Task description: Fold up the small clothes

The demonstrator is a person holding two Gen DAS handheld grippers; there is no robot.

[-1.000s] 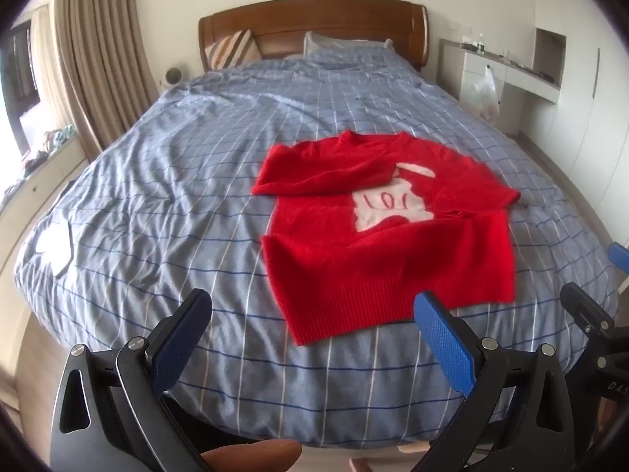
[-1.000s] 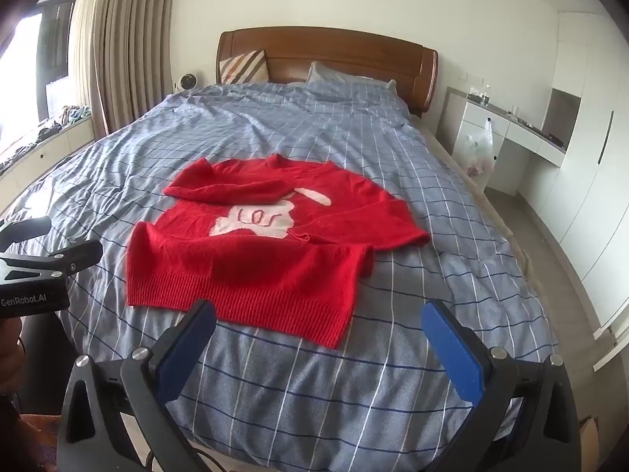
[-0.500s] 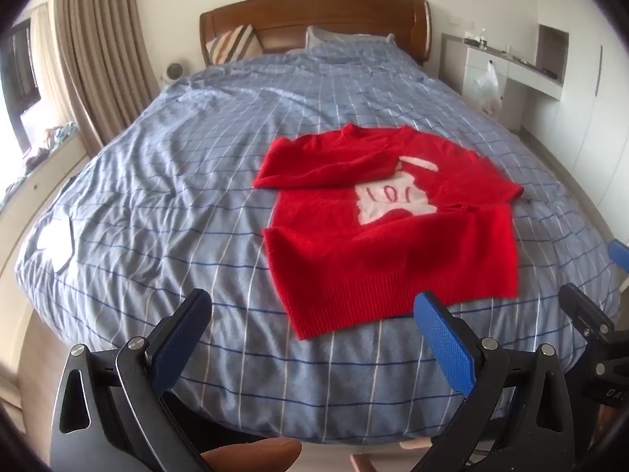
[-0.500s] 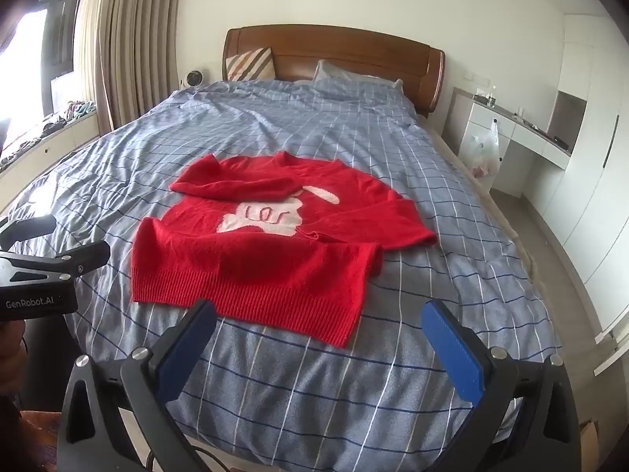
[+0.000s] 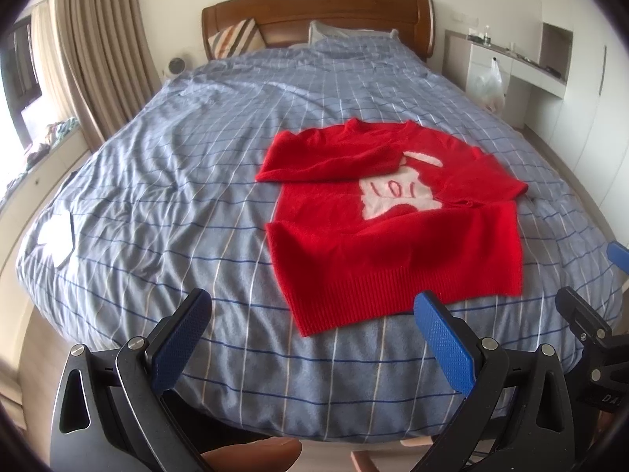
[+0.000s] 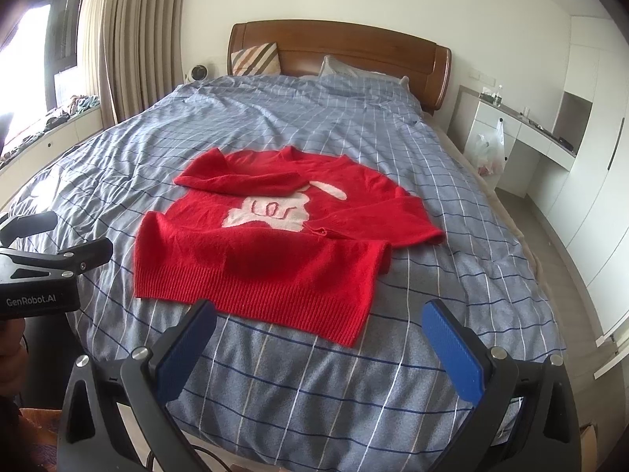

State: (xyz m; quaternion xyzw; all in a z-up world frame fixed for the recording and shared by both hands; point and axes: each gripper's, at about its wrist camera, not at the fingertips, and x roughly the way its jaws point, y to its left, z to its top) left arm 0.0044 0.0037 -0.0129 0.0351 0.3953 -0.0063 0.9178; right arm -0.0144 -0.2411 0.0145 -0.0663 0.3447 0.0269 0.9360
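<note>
Bed: one red sweater, two grippers spread wide, empty.

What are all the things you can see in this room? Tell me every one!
red sweater: one, red with a white picture on the chest, lying flat on the bed, both sleeves folded in
bed cover: one, blue-grey with checked lines, over the whole bed
headboard: one, brown wood, far end of the bed
striped pillow: one, brown and cream stripes, leaning on the headboard
grey pillow: one, grey, beside the striped one
curtain: one, beige, by the window on the left
plastic bag: one, clear white, by the white desk on the right
left claw: one, black with blue pads, open, near the foot of the bed
right claw: one, black with blue pads, open, near the sweater's hem
</note>
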